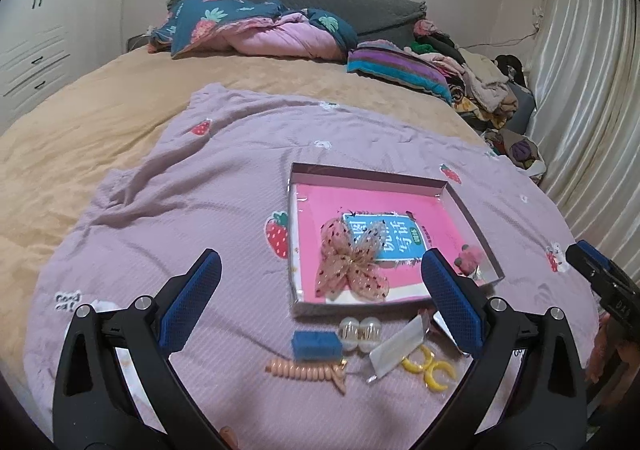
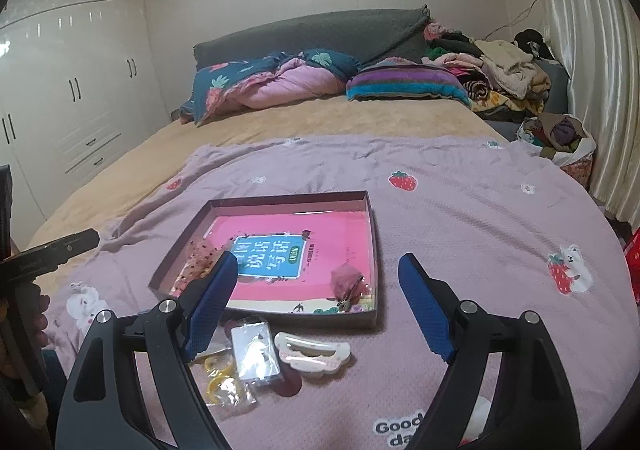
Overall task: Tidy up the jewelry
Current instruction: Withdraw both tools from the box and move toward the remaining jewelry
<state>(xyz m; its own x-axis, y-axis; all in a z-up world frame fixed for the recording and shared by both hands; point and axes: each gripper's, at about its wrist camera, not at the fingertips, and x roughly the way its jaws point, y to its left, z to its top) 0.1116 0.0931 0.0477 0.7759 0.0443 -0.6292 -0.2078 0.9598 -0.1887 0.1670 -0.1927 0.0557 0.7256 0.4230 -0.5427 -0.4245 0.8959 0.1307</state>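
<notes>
A shallow box [image 1: 472, 210] [image 2: 374, 234] with a pink book cover inside lies on the purple blanket. In it are a sheer butterfly bow [image 1: 352, 262] [image 2: 198, 256] and a small pink fuzzy clip [image 1: 468, 258] [image 2: 347, 278]. In front of the box lie a blue sponge block [image 1: 316, 345], two clear beads [image 1: 359, 332], a peach spiral hair tie [image 1: 308, 370], a clear packet [image 1: 394, 348] [image 2: 256, 350], yellow crescent clips [image 1: 430, 368] [image 2: 218, 382] and a cream claw clip [image 2: 312, 352]. My left gripper [image 1: 320, 270] is open above these items. My right gripper [image 2: 316, 274] is open above the box's near edge.
The purple strawberry blanket [image 1: 180, 210] covers a tan bed. Folded quilts [image 2: 272, 86] and a clothes pile [image 2: 504, 74] lie by the grey headboard. White wardrobes [image 2: 72, 98] stand left, a curtain [image 2: 592, 70] right. The other gripper shows at each view's edge [image 1: 600, 282] [image 2: 44, 254].
</notes>
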